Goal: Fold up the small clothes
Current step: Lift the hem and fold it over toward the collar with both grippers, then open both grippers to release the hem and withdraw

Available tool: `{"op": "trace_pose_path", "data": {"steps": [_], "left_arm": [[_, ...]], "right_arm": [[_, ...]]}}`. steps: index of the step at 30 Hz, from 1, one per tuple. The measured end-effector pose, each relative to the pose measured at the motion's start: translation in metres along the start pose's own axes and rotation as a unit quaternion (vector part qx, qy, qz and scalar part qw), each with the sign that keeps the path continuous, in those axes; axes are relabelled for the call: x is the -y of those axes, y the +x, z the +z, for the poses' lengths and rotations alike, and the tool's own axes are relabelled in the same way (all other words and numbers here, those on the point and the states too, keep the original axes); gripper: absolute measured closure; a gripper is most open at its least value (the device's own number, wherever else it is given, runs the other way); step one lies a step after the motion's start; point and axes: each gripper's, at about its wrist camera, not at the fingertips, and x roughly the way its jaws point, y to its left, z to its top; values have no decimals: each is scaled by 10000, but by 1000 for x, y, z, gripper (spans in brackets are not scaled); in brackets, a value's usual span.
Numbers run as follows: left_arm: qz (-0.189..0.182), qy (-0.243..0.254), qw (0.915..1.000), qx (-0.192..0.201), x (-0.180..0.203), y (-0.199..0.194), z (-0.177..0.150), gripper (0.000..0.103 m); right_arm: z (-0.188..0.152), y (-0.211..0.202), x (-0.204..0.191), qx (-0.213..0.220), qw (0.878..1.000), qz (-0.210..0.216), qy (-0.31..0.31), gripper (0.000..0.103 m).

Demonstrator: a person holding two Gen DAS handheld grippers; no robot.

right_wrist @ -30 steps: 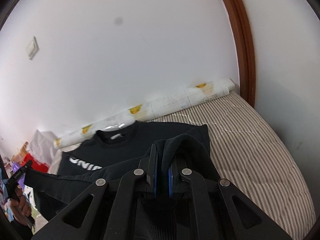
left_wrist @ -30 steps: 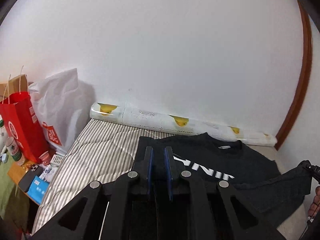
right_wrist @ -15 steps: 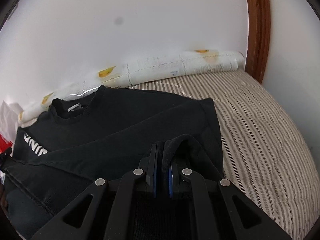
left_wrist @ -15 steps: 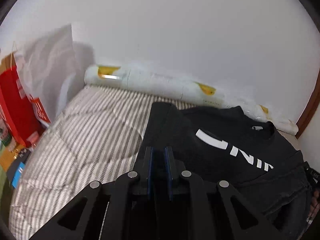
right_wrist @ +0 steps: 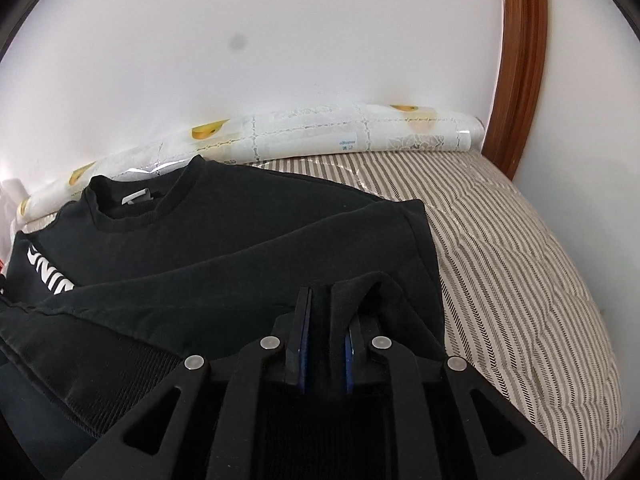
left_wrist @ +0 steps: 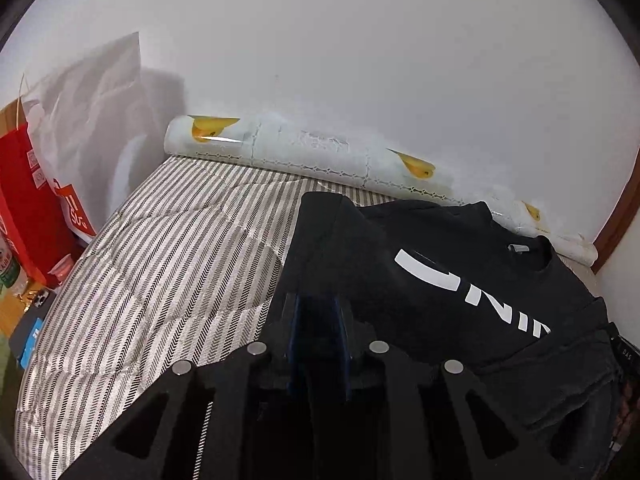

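White wall point(left_wrist: 360, 60), striped bed point(left_wrist: 180, 248)

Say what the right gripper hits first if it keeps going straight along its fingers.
The black sweatshirt itself: a fold of it already sits between the right gripper fingers, whose jaws have just been opening. Beyond lies more sweatshirt, flat on the striped bedcover.

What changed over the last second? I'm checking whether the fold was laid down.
Both tongs, left and right, lowered the black sweatshirt's lifted part onto the striped bed; their jaws have just been opening, fabric between them. The patterned roll stayed.
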Motion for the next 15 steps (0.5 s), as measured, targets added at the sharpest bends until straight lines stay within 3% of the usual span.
{"op": "trace_pose_path", "data": {"steps": [5,6,7,8,13,15], "left_arm": [[-23,197,9997,125,6,-12,1,53],[-47,240,9995,179,8,-17,2,49],[-80,278,9993,229,10,-23,3,48],[-119,304,9991,276,11,-29,3,47],[-208,276,9991,264,4,-57,-4,42],[-42,303,9993,203,-5,-68,-14,42]], "right_arm": [[-2,-11,11,-110,9995,191,228,83],[-5,-20,16,-112,9990,233,358,72],[-7,-27,19,-80,9986,244,459,58],[-10,-36,22,-27,9983,233,527,54],[-35,-87,37,135,9994,0,316,51],[-48,-100,45,91,9996,-136,226,50]]}}
